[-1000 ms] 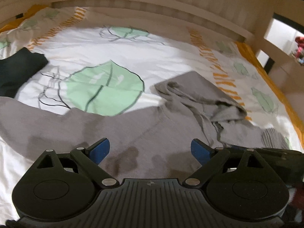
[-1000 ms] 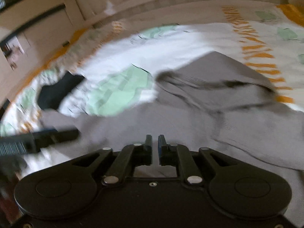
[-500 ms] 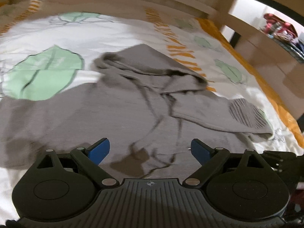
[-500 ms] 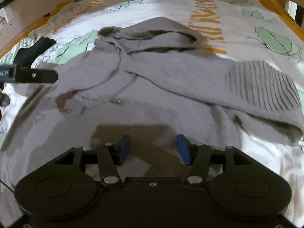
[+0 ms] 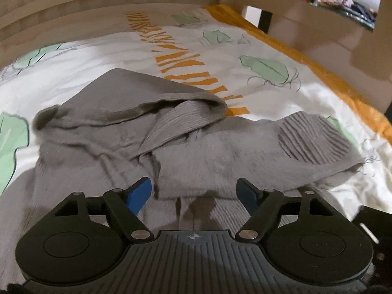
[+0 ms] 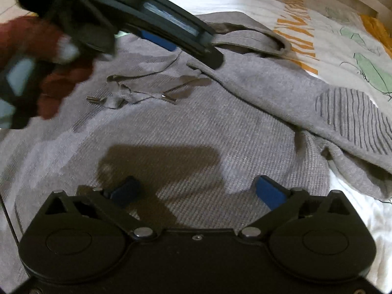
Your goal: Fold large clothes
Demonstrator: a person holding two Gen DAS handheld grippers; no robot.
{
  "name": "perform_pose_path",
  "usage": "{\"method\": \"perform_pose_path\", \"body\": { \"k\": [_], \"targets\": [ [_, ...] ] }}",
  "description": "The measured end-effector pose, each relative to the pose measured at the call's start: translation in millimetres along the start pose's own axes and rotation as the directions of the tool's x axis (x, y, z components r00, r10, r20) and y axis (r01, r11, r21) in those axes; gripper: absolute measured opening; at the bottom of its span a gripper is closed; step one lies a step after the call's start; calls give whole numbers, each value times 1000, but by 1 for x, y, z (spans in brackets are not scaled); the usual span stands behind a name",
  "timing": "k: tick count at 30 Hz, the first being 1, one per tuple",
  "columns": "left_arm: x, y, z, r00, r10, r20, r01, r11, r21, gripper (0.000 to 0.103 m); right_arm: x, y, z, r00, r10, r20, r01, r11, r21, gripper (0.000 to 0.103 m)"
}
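Your left gripper (image 5: 194,191) hovers low over the grey hoodie (image 5: 103,152), its blue-padded fingers (image 5: 139,192) spread wide with nothing between them. The hoodie lies spread on the bed (image 5: 281,49), on a white sheet printed with green leaves and orange stripes. On the left of the left wrist view the body of the hoodie runs toward you. In the middle, farther off, the hood (image 5: 137,98) lies with its opening turned toward you. To the right of the hood a sleeve (image 5: 245,152) is folded across the chest, and its ribbed elbow patch (image 5: 313,139) sits near the right edge of the bed. Beyond the bed stands a pale wooden bed frame (image 5: 110,2).

In the right wrist view, your left gripper (image 6: 156,27) crosses the upper left, blurred, above the neck of the hoodie (image 6: 196,127), with your hand (image 6: 51,78) in a dark red sleeve behind it. Just below it two drawstrings with metal tips (image 6: 169,98) lie loose on the chest. Your right gripper (image 6: 196,191) is near the lower chest, its fingers (image 6: 269,192) spread wide and holding nothing, their shadow on the cloth between them. To the right the folded sleeve (image 6: 294,98) and its ribbed patch (image 6: 352,120) lie across toward the sheet (image 6: 343,31).
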State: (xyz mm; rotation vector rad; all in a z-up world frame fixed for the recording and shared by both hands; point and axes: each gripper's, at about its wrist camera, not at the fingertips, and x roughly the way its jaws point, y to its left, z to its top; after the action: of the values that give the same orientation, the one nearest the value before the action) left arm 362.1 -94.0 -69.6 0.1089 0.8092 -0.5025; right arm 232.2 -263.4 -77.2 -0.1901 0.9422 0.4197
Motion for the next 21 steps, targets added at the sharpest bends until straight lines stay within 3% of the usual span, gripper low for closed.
{"method": "perform_pose_path", "body": {
  "k": [7,12,16,21],
  "targets": [
    [26,7,9,999,24,-30,-25,999,-33,70,-1,0,1,1000,2,-10,-2,1000,1,103],
    [26,6,10,999,44,5,-44,999,-29,44,0,0,2,1000,1,-16,-1,1000,0,103],
    [28,1,15,997,74,-2,-74,997,-9,6,0,0,2,1000,0,-16,0,1000,-1,103],
    [-1,2,24,997,24,68,-20,998,-57,5,0,1,2,1000,2,-16,-2,1000,0,103]
  ]
}}
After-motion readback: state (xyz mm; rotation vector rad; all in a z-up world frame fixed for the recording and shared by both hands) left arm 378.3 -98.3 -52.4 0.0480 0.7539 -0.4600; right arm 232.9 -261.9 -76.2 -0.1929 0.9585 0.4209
